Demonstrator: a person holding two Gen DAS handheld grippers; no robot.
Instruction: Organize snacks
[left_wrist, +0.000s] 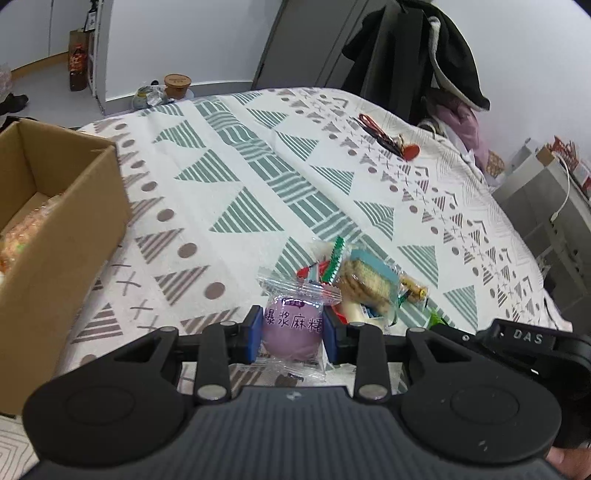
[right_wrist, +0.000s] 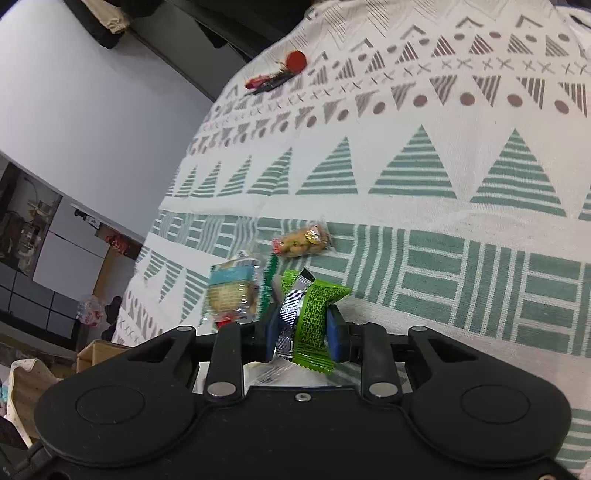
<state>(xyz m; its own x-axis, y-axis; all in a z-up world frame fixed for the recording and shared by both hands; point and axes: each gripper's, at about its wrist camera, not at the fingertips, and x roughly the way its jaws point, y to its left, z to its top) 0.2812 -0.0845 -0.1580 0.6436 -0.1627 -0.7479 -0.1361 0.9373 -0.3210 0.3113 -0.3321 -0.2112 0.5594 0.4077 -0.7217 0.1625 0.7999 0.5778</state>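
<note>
The left gripper (left_wrist: 293, 334) is clamped on a round lilac mochi sealed in a clear plastic wrapper with purple print (left_wrist: 293, 328), its blue pads pressing the soft ball from either side while the crimped ends of the wrapper stick out ahead of and behind the fingers. The relation that matters for the coming move is where the open brown cardboard box (left_wrist: 55, 206) sits from this gripper: it lies to the left and a little ahead, near but clearly apart, its long axis running away from the camera, with some orange-tinted packets already visible inside. So the left hand looks the nearer one to the box, and a short swing leftward over the near wall would probably be enough to drop the mochi in. The right gripper (right_wrist: 303, 328) is likewise closed on something, a green foil snack packet with a silver crimped edge (right_wrist: 314, 314), held upright between its pads. In its view the box shows only as a small cardboard corner at the far lower left, so it seems to have further to travel. The remaining loose pile of wrapped biscuits and nuts (left_wrist: 365, 280) rests on the patterned white, green and grey tablecloth (left_wrist: 258, 166) just ahead of both grippers.
</note>
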